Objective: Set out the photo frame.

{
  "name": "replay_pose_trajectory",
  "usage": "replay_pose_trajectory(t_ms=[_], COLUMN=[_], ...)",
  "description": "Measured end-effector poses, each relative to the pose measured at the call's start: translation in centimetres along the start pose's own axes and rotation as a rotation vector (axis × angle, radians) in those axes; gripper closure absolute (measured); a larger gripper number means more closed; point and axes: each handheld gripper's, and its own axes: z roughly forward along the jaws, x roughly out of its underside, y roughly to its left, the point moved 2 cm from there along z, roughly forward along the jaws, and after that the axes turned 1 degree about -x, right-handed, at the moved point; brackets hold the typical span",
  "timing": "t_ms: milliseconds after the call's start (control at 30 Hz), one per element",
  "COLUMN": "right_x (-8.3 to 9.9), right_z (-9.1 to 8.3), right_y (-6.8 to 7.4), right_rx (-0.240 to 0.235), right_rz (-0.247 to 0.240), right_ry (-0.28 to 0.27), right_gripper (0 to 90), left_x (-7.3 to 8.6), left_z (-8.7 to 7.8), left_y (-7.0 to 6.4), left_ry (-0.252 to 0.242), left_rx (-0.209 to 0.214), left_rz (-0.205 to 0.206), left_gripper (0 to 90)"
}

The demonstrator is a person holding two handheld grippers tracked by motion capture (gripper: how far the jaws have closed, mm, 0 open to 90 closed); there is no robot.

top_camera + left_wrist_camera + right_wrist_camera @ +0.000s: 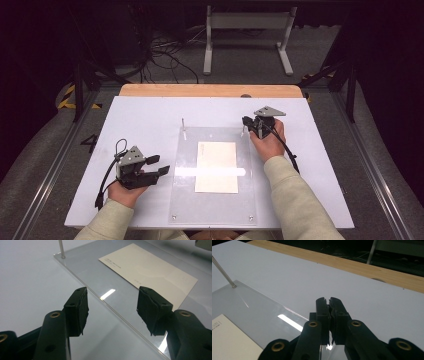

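White table (150, 115) carries everything, with a strip of bare wood (210, 90) along its far edge; at the left of the high view the left gripper (159, 165) rests in a hand (124, 192) on the white surface, just beside the left edge of a clear plastic sheet (212, 205), its fingers (77, 308) spread wide and holding nothing; in the left gripper view those fingers straddle the sheet's near edge, one over the bare table, the other over the plastic; in the middle, a cream card (216, 166) lies flat on the sheet, well inside its edges, with a line of small print near one corner, too small to read; a bright bar of reflected light crosses the sheet and the card; a thin upright pin (183, 126) stands at the sheet's far left corner; at the right, the right gripper (246, 121) is held by a hand (268, 142) at the sheet's far right corner, near a second pin (243, 129); in the right gripper view its fingers (323, 315) are pressed together over the sheet's edge, and I cannot tell whether anything is caught between them.
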Motion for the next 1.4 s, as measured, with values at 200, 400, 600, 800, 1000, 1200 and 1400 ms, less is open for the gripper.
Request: replay_pose_trajectory(t_ms=[200,400,600,800,1000,1200,1400], right_x=[-0.1,-0.2,-0.4,-0.4,-0.3,-0.3,-0.2], right_z=[0.4,1.0,1.9,2.4,2.9,3.1,3.2], right_y=[-0.5,-1.2,-2.0,-2.4,-2.8,-3.0,-3.1], right_rx=[-0.022,-0.046,-0.069,-0.085,-0.100,-0.111,-0.118], right_rz=[0.038,0.098,0.156,0.190,0.221,0.241,0.262], right_ry=[-0.001,-0.012,-0.013,-0.020,-0.023,-0.024,-0.027], right_gripper=[86.0,85.9,85.7,85.3,85.0,85.1,85.1], left_x=[0.0,-0.1,0.0,0.2,0.2,0.1,-0.8], left_z=[-0.1,0.0,-0.4,-0.8,-1.0,-0.3,-0.1], left_y=[0.1,0.1,0.3,0.5,0.0,-1.6,-3.3], left_ry=[-0.005,-0.007,-0.021,-0.030,-0.049,-0.055,-0.133], left_rx=[-0.004,-0.004,-0.011,-0.023,-0.004,0.038,0.027], left_rz=[0.013,0.014,0.009,0.005,0.077,0.198,0.285], left_gripper=[42.4,42.3,41.5,39.1,30.8,17.7,9.4])
